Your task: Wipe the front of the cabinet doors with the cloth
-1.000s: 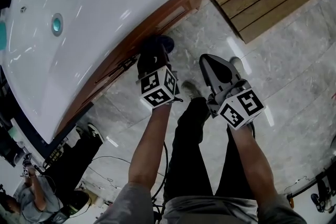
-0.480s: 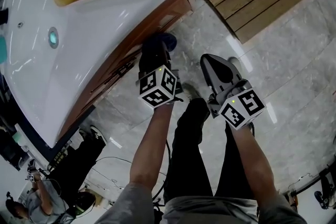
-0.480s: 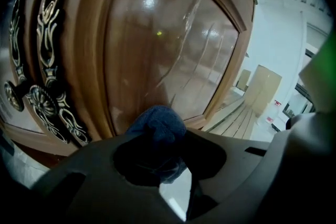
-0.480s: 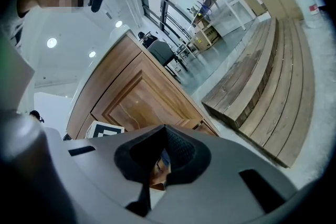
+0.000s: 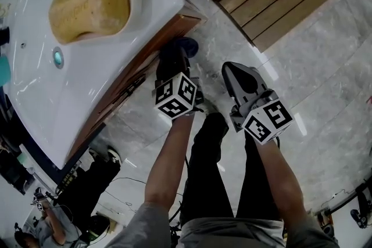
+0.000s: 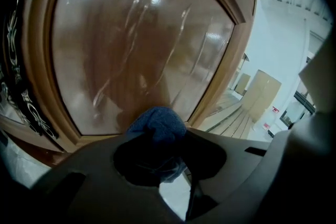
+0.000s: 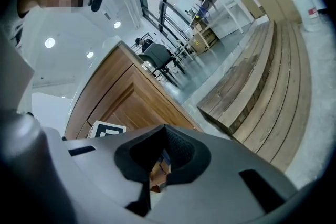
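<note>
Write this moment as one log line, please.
left tool: shut on blue cloth | cloth: at cabinet door, contact unclear | right tool: shut, empty, away from door

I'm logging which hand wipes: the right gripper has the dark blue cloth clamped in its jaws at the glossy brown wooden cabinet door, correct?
Wrong gripper. The left gripper has the dark blue cloth clamped in its jaws at the glossy brown wooden cabinet door; the left gripper view shows it.
</note>
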